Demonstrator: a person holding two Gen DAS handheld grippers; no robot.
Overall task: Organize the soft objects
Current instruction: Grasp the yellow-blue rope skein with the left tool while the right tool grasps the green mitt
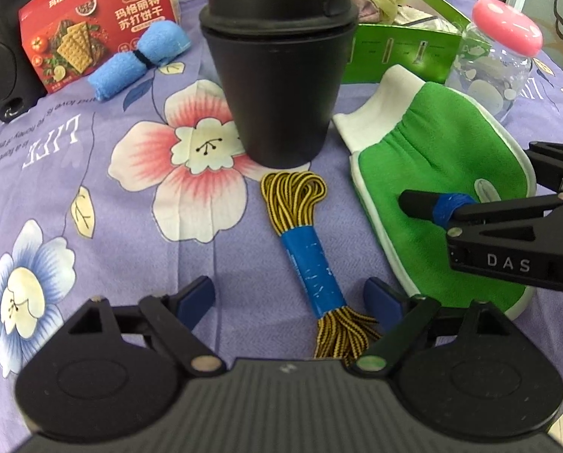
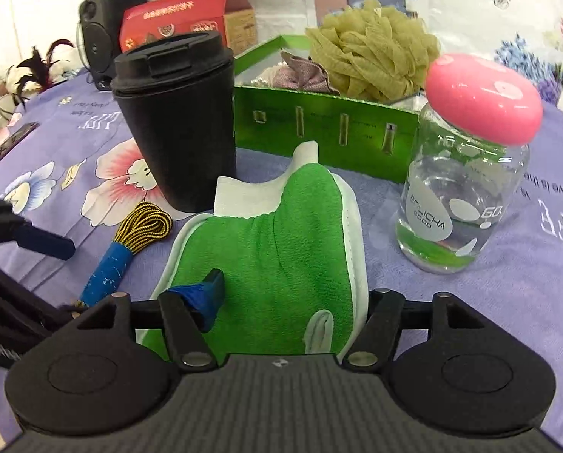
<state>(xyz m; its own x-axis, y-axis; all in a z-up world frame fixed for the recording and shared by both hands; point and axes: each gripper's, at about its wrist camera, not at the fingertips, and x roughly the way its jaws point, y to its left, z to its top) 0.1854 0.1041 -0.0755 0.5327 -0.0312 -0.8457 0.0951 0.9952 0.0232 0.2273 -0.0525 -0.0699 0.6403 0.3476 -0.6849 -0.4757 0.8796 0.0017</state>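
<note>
A green bath mitt (image 2: pixel 281 234) with white trim lies on the flowered cloth, its near end between the fingers of my right gripper (image 2: pixel 292 290). That gripper is open: its blue-taped left finger (image 2: pixel 209 290) rests over the green fabric, and the right finger is hidden behind the mitt's white edge. In the left wrist view my left gripper (image 1: pixel 289 298) stands open around a yellow-and-black cord bundle (image 1: pixel 311 264) with a blue wrap, not touching it. A rolled blue towel (image 1: pixel 138 60) lies far left. A green box (image 2: pixel 319 128) holds an olive loofah (image 2: pixel 372 49) and a pinkish cloth (image 2: pixel 304 71).
A black lidded cup (image 1: pixel 277 68) stands just behind the cord and the mitt. A glass jar with a pink lid (image 2: pixel 458 196) stands right of the mitt. A red cracker box (image 1: pixel 92 26) and a black speaker (image 1: pixel 2 60) sit far left.
</note>
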